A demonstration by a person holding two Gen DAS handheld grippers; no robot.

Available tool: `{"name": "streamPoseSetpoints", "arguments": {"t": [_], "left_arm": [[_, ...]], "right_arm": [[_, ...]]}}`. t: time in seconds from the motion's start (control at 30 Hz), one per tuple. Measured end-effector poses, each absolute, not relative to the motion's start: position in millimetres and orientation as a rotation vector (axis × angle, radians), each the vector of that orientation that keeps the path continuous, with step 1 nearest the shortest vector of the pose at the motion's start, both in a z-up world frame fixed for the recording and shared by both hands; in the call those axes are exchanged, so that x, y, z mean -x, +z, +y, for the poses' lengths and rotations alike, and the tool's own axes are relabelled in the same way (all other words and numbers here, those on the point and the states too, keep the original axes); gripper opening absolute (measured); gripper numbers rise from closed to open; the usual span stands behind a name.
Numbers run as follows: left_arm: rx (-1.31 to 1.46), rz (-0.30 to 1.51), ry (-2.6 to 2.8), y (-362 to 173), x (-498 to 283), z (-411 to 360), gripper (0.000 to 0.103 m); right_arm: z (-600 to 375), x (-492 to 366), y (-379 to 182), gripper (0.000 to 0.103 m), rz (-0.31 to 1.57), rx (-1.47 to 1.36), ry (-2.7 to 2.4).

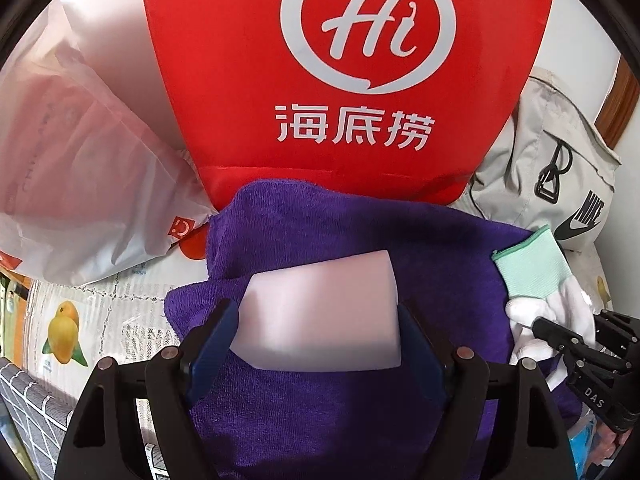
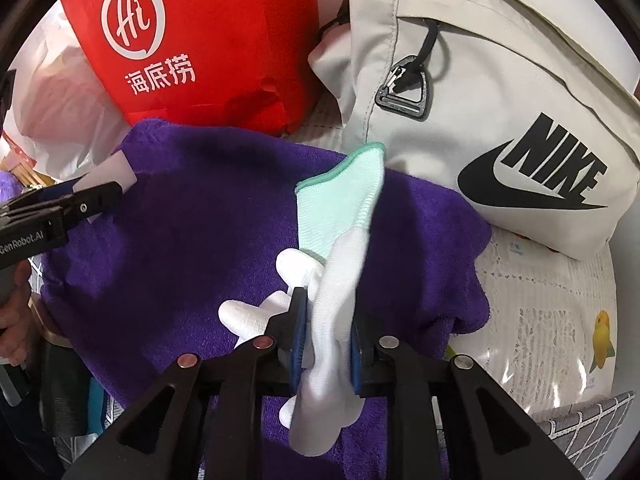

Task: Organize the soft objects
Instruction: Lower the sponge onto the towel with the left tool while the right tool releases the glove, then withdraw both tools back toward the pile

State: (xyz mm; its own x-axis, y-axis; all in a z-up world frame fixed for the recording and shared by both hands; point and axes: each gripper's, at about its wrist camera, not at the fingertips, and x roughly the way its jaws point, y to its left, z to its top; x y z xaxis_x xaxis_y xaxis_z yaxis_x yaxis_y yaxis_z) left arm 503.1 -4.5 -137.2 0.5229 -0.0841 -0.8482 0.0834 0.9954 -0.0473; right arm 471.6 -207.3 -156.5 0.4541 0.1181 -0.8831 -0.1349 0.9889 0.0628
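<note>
Probably a home: a fruit-print tablecloth (image 1: 68, 332) holds a restaurant bag (image 1: 348, 80) and backpack (image 2: 500, 100).

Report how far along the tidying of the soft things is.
Done: nothing visibly put away yet. In hand: the left gripper holds a pale pink foam block; the right gripper has a white glove with a mint cuff between its pads. Left: both, plus the purple terry towel underneath.

Each hand-held gripper is matte black — the left hand-held gripper (image 1: 318, 330) and the right hand-held gripper (image 2: 328, 336) share broad triangular arms with cut-outs, round silver pivot pins and dark blue finger pads (image 2: 298, 340). White lettering, seemingly "GenRobot.AI", marks the left one's side — "DAS" the right's.
</note>
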Motion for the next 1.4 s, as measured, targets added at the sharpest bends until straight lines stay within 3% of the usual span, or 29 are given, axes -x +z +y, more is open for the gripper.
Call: {"name": "streamPoseSetpoints", "arguments": {"t": [0.03,0.1,0.47,0.93,1.17,1.4], "left_arm": [[-0.003,1.016,-0.097,-138,-503,-5,0.081],[-0.011,1.017,-0.097,-138,-503,-6,0.081],[-0.034,1.043,-0.09,-132,-502,-12,0.084],[-0.122,0.973,-0.044,-93,-478,-21,0.085],[-0.151,0.886,-0.066,-61,-443,-21,0.085],[-0.12,0.812,-0.105,-39,-396,-9,0.085]], "right_arm": [[-207,-471,-156,0.028,1.088,0.018,0.156],[-207,-471,-155,0.045,1.087,0.026,0.153],[-206,-468,-143,0.065,1.058,0.043,0.157],[-217,-440,-108,0.066,1.045,-0.015,0.166],[-217,-409,-85,0.066,0.946,0.017,0.158],[-203,-377,-83,0.066,0.966,0.024,0.171]]}}
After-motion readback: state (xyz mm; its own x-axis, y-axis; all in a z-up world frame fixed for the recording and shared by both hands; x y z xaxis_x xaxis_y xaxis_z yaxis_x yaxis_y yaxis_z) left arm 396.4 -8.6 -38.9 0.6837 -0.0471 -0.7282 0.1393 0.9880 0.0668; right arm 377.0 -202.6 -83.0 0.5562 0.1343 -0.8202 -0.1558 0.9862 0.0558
